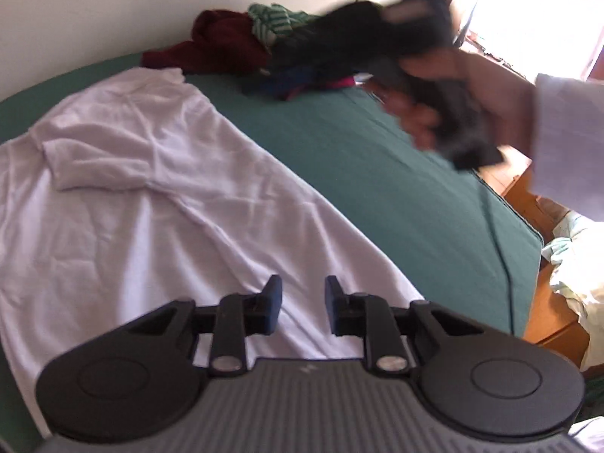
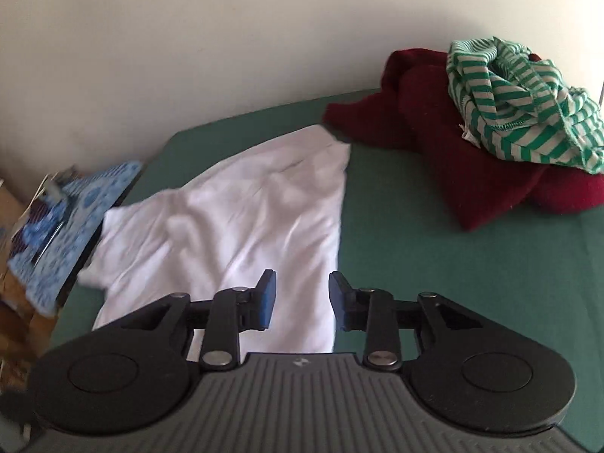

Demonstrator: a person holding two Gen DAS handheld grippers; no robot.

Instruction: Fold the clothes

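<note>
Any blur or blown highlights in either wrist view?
Left wrist: the hand gripping the right gripper is motion-blurred and the window is blown out; the white shirt is sharp. Right wrist: the blue cloth at the left edge is smeared, the striped top is crisp, the light is even; both bend at the edges.

A thin white cloth shirt lay creased on a matt green sheet. The maroon garment looked thick and fuzzy, the striped top a fine knit. Matt black plastic grippers carried smooth blue pads and shiny metal rivets.
</note>
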